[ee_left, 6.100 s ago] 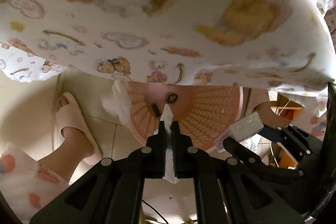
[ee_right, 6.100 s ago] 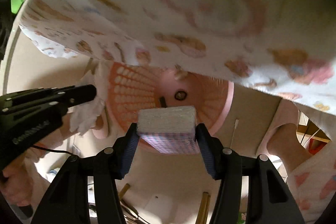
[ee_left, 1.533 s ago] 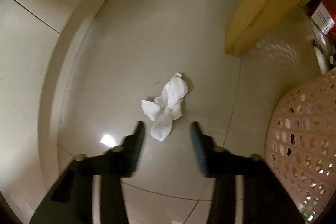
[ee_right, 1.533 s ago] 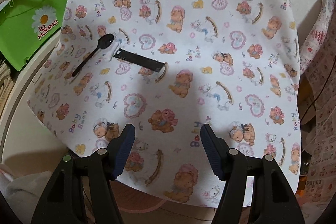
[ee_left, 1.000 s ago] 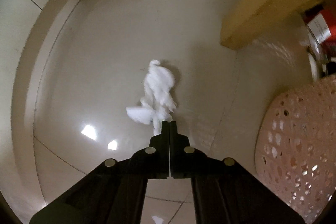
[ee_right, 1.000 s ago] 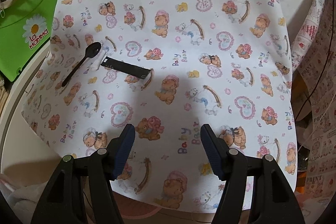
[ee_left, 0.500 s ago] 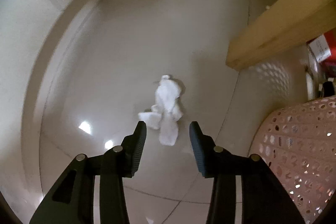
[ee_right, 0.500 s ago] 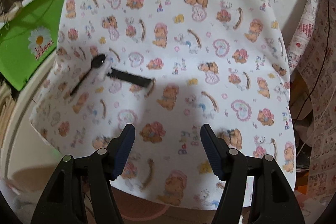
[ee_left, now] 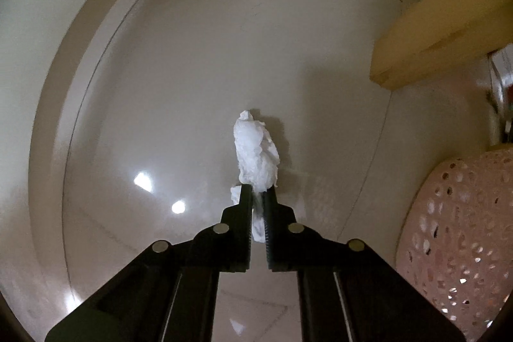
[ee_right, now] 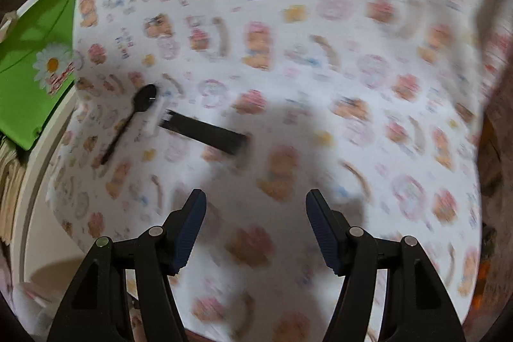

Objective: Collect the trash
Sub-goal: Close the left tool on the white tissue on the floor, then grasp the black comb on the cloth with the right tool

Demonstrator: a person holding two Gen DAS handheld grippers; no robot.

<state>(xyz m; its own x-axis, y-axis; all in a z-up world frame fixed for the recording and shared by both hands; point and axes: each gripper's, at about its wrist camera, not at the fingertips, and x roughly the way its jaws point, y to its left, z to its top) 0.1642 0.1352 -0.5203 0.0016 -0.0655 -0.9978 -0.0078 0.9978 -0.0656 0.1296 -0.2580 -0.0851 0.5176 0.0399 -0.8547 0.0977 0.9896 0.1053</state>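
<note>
- One crumpled tissue (ee_left: 256, 157) on the floor, pinched at its near end by the just-closed left gripper (ee_left: 257, 197); it runs off toward 12 o'clock.
- Pink basket (ee_left: 458, 233) sits at 3 o'clock.
- Right gripper (ee_right: 255, 209) gapes empty above the tablecloth (ee_right: 320, 53).

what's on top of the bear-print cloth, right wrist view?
On the bear-print cloth: a black plastic spoon and, beside it, a flat black strip with a small white piece at its near end. The right gripper hangs open above. What lies under the cloth is covered.
</note>
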